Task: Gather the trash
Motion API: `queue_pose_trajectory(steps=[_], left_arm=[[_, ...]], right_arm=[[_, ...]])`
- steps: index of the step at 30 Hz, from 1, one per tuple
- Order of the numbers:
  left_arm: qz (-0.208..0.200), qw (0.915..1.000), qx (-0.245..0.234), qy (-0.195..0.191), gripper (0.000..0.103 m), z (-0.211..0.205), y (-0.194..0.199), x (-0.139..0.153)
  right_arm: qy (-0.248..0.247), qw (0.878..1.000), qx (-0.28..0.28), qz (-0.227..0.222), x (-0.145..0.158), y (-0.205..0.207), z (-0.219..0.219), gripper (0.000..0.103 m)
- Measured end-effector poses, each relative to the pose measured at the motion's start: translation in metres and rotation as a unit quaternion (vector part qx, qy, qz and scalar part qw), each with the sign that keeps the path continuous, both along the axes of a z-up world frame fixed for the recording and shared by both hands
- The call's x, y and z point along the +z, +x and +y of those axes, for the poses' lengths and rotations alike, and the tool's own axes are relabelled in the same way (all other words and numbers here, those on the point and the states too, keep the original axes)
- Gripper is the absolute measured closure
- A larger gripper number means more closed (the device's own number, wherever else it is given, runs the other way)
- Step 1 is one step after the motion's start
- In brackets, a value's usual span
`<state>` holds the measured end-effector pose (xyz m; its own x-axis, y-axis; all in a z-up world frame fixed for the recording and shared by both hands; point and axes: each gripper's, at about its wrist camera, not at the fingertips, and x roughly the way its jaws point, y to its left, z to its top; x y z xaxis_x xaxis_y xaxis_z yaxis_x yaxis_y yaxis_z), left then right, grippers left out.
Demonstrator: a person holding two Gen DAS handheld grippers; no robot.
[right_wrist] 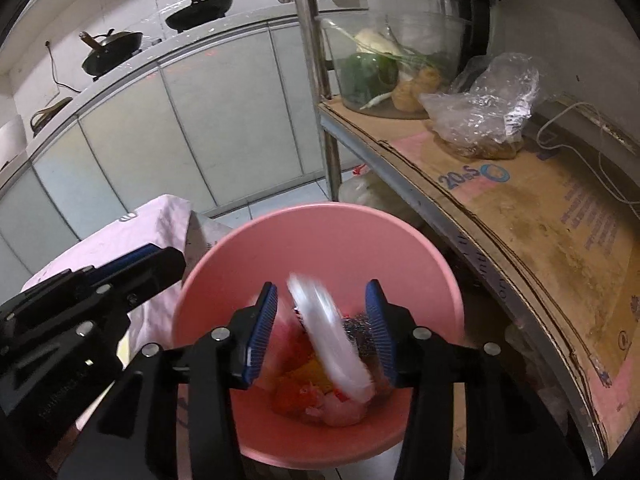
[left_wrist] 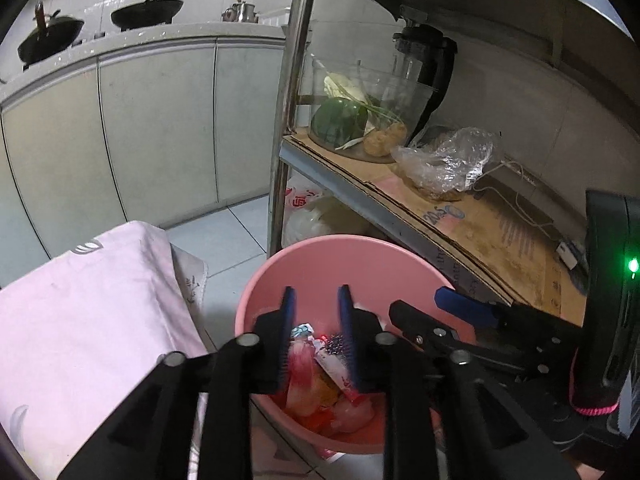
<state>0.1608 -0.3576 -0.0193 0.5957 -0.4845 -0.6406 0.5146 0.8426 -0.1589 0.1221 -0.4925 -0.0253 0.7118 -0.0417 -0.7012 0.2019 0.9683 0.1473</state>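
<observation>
A pink bin (left_wrist: 280, 264) (right_wrist: 320, 232) stands on the floor below both grippers. It holds red and white wrappers (left_wrist: 332, 368), orange scraps (right_wrist: 316, 376) and a steel scourer (right_wrist: 354, 332). My left gripper (left_wrist: 316, 296) hangs open over the bin's mouth, with the wrappers lying below and between its blue pads (left_wrist: 287, 312). My right gripper (right_wrist: 321, 292) is open too. A blurred white plastic piece (right_wrist: 332, 344) sits in the gap between its pads, touching neither. Each gripper shows in the other's view: the right gripper (left_wrist: 460, 304) and the left gripper (right_wrist: 152, 258).
A metal shelf rack (right_wrist: 332, 148) lined with cardboard (right_wrist: 560, 216) stands right of the bin, carrying a glass bowl of vegetables (left_wrist: 352, 120) and a clear plastic bag (right_wrist: 488, 100). A pink cloth (left_wrist: 88, 300) covers something at the left. Cabinets and woks (left_wrist: 148, 12) line the back.
</observation>
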Motion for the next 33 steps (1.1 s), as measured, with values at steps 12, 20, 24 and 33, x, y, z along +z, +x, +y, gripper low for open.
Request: queue_pose_trajectory(steps=[12,20,24,33], left_arm=[[-0.016,0.9997,-0.013,0.014,0.068,-0.006,-0.005,0.0],[-0.031,0.9993,-0.003,0.019,0.068,-0.004,-0.01,0.004],[-0.03,0.9994,-0.001,0.019,0.068,-0.003,-0.01,0.005],[-0.029,0.9994,0.002,0.02,0.068,-0.002,-0.01,0.005]], right_arm=[[-0.007,1.0,0.003,0.007,-0.002,-0.004,0.009,0.056],[-0.01,1.0,-0.001,0.014,-0.005,-0.005,0.009,0.056],[-0.012,1.0,-0.001,0.014,-0.005,-0.006,0.009,0.056],[-0.013,1.0,0.0,0.014,-0.006,-0.006,0.008,0.056]])
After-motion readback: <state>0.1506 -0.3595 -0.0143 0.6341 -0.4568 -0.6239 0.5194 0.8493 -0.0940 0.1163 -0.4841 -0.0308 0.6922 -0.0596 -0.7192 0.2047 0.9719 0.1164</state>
